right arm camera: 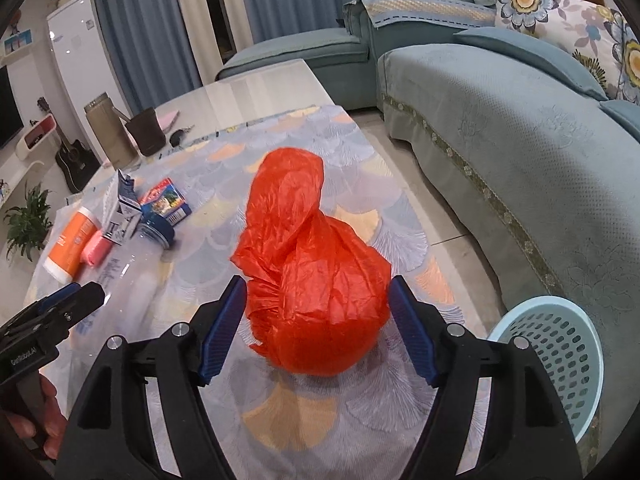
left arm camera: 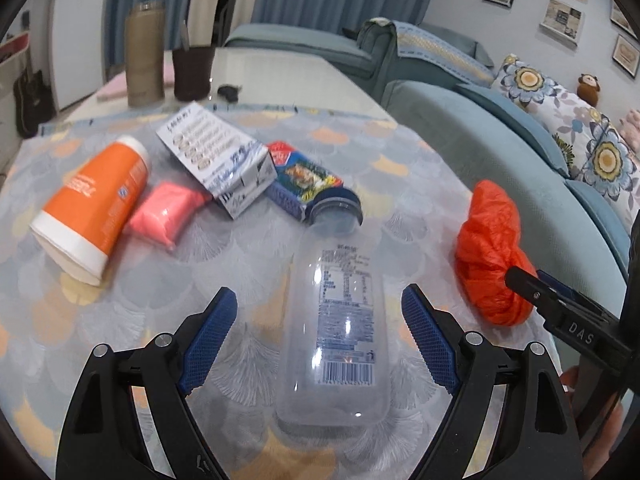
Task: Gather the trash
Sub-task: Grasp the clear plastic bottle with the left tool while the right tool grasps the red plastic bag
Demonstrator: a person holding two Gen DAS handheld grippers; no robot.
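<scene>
The left gripper point(left arm camera: 318, 336) is spread wide, straddling the clear plastic bottle point(left arm camera: 340, 316) lying on the tablecloth point(left arm camera: 400, 168), pads not touching. The right gripper point(right arm camera: 318, 330) is wide around the crumpled red plastic bag point(right arm camera: 308, 276), unpinched. Both should be lowered, centred, then closed. The blue basket point(right arm camera: 560, 356) waits beside the table.

A clear plastic bottle point(left arm camera: 340, 320) with a dark blue cap lies on its side on the patterned tablecloth point(left arm camera: 400, 168), cap touching a small blue carton point(left arm camera: 304, 180). A grey-white carton point(left arm camera: 218, 156), a pink packet point(left arm camera: 168, 210) and an orange tub point(left arm camera: 94, 204) lie together left of it. A crumpled orange-red plastic bag point(right arm camera: 316, 280) sits apart on the right.
</scene>
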